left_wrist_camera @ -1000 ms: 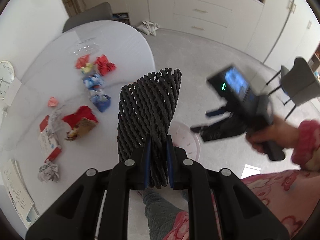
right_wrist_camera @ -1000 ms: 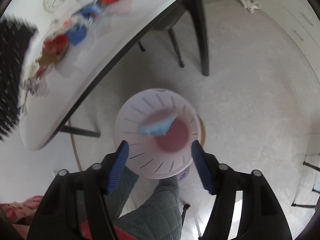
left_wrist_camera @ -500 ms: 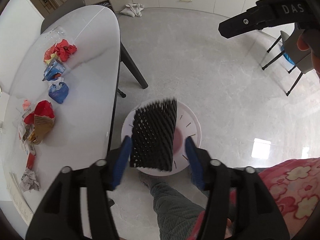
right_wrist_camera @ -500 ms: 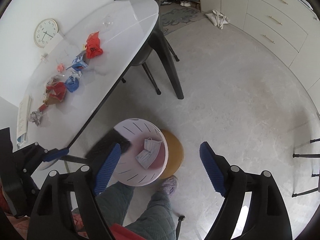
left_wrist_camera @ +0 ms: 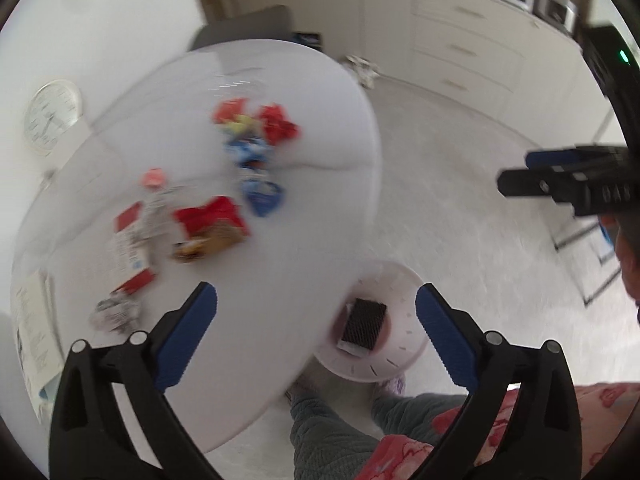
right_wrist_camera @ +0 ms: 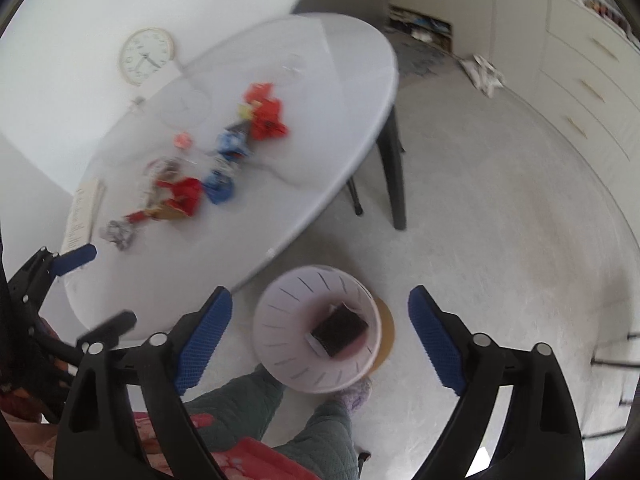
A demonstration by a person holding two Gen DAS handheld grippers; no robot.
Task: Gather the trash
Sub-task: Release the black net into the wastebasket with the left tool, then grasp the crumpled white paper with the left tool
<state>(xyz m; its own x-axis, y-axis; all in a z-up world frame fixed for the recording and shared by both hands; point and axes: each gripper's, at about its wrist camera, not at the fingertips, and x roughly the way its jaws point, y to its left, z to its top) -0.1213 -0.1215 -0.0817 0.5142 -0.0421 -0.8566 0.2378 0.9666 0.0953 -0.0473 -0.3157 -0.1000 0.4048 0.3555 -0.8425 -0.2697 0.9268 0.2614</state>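
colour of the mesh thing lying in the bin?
Black foam mesh, clearest in the right wrist view.

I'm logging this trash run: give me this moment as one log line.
left tongs: opening, empty | right tongs: opening, empty | black mesh piece: in white bin | wrappers: on table

Black mesh netting [right_wrist_camera: 340, 330] lies in a pale pink slotted bin [right_wrist_camera: 280, 320] on grey floor [right_wrist_camera: 500, 240].
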